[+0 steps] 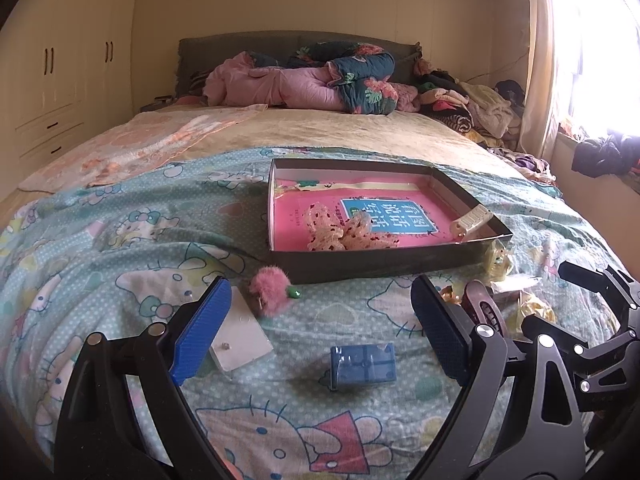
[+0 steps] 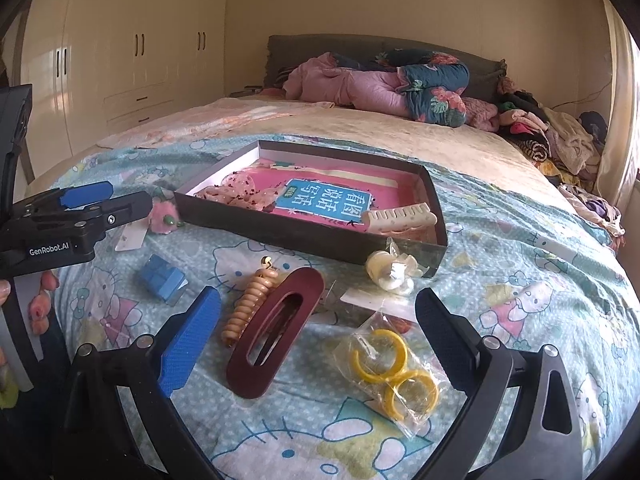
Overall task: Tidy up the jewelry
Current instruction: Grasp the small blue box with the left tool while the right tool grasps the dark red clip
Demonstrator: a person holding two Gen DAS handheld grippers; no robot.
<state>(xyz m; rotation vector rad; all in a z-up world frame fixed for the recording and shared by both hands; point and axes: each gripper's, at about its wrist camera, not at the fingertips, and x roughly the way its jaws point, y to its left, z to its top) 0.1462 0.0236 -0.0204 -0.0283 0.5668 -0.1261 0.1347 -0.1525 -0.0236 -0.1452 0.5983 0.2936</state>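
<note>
Daylight enters from the window at 2 o'clock in my left wrist view; it blows out to white glare there. I read the rest as evenly lit and warm, with soft shadows under the box. Both views show strong fisheye bending and dark corners. Focus is sharp, with no motion blur.

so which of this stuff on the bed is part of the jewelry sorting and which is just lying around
Part of the job:
- box
- scrunchie and cream hair clip, already in the box
- maroon hair clip
- coiled hair tie
- yellow hoops in a bag
- pink pompom
- blue cube
- white card

Just lying about:
- rolled quilts
- clothes pile
- wardrobe
</note>
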